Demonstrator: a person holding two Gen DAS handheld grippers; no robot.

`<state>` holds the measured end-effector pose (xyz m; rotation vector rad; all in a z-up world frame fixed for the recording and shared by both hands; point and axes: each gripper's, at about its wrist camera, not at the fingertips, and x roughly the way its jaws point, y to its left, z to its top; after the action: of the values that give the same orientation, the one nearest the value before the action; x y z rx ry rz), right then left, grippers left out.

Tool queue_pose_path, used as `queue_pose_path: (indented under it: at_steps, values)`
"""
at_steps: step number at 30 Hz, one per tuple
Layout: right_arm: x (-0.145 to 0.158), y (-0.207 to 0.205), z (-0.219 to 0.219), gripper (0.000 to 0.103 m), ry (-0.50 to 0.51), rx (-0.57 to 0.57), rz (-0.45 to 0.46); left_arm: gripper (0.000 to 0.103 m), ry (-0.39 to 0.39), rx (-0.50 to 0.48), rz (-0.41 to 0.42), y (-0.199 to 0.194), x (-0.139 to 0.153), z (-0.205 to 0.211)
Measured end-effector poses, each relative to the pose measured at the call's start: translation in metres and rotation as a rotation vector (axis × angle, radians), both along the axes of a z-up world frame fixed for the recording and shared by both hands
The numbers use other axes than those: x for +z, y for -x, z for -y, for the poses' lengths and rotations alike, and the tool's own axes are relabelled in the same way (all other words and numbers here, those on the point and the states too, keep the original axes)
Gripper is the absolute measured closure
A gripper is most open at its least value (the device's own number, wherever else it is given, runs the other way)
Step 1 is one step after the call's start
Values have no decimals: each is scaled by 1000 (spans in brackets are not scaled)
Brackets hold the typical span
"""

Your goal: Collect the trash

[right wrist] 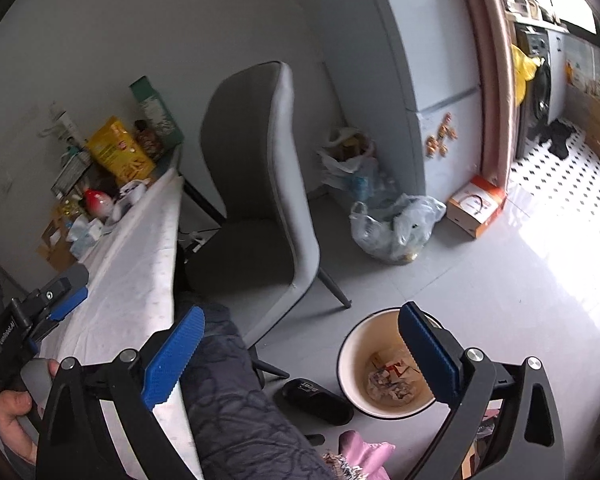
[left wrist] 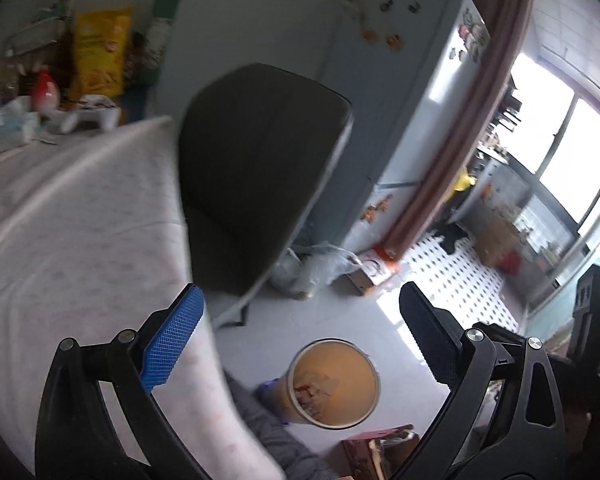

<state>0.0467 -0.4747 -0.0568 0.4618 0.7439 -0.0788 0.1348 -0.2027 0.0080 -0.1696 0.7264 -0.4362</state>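
Crumpled paper trash (right wrist: 392,380) lies in the round cream plastic bin (right wrist: 350,360) on the floor beside the grey chair (right wrist: 260,184); it looks light and soft, so pinch a raised fold. Left gripper (left wrist: 300,344) and right gripper (right wrist: 300,360) both gape, empty

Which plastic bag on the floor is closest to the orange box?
The crumpled clear plastic bag beside the orange-and-white cardboard box; the white plastic bag sits farther back against the wall.
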Motion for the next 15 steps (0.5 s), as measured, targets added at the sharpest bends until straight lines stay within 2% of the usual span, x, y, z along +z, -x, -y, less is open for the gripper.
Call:
queue_pose_path:
  at_steps: [7,15]
  values:
    - [28,12,-42,8,31,57,46,6,-3,74,23,28,16,-48]
    - [68,30,-82,8,95,116,120,6,-24,161,114,74,42,-93]
